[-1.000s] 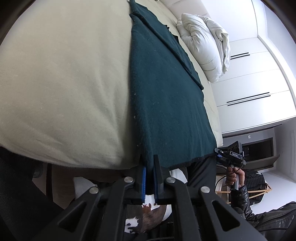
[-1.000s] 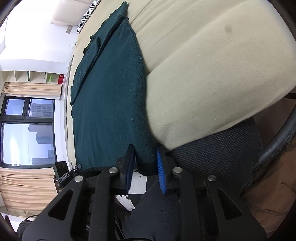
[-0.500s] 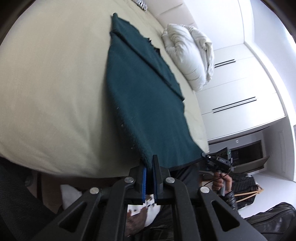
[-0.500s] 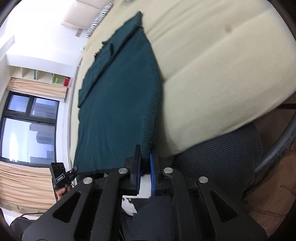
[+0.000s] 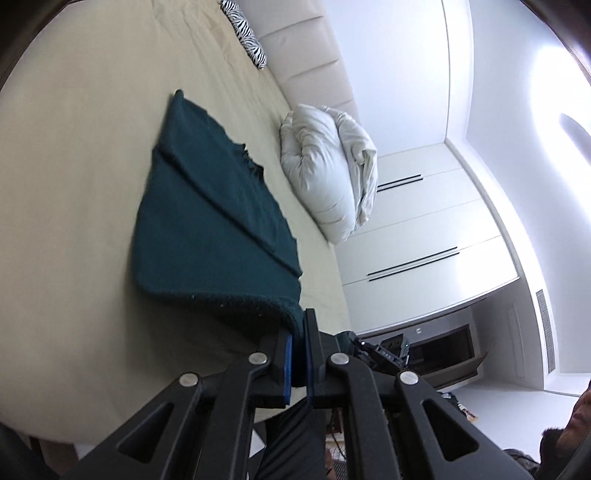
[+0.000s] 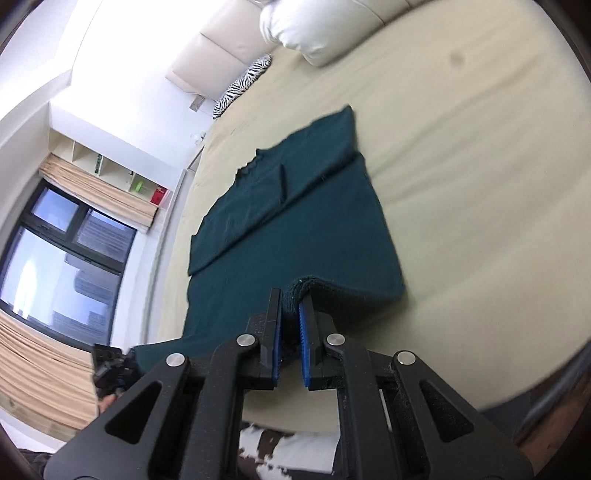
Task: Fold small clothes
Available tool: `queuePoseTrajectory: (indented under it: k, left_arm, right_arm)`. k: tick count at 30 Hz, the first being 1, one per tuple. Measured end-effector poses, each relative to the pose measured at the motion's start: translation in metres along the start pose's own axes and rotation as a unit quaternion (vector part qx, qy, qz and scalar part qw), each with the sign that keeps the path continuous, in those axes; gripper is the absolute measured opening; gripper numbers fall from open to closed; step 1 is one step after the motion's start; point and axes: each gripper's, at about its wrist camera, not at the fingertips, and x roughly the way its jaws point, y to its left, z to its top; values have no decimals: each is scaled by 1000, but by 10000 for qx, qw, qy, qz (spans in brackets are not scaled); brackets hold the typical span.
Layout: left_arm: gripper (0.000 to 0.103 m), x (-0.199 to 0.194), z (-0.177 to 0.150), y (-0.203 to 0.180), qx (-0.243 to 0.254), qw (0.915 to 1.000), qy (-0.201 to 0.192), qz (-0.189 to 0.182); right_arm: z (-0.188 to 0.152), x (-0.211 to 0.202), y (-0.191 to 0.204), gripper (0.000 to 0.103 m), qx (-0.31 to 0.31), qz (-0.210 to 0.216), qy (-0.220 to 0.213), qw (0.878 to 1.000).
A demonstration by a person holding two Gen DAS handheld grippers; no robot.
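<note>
We see the bed [image 5: 74, 184] first, its beige sheet filling most of both wrist views. On it lies the dark green garment [image 5: 207, 221], spread flat over most of its length, with a folded flap running along its far part. Its near hem is lifted clear of the sheet and curls over where we hold it.

A bunched white duvet [image 5: 328, 173] rests on the bed beyond the garment, and a zebra-print pillow [image 5: 247, 33] lies against the padded headboard. The wall cubbies [image 6: 110, 170] beside the window hold a few small green and red items, too small for us to tell what they are.

Our left gripper [image 5: 297, 345] has its fingers pressed together, pinching one near corner of the garment. Our right gripper [image 6: 290, 325] pinches the other near corner, the cloth bunched between its blue pads [image 6: 303, 332].
</note>
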Motion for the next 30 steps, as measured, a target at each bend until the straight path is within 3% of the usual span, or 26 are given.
queuePoseTrajectory:
  k: [13, 20, 30]
  left_arm:
    - [6, 30, 89, 8, -213, 9981, -573, -86]
    - [6, 60, 142, 24, -295, 9974, -658, 59]
    - [6, 99, 193, 57, -544, 9952, -764, 280]
  right_arm:
    - [96, 49, 35, 7, -426, -533, -516, 9963]
    - [151, 90, 24, 7, -265, -837, -710, 9936]
    - [208, 167, 11, 7, -272, -1196, -654, 9903]
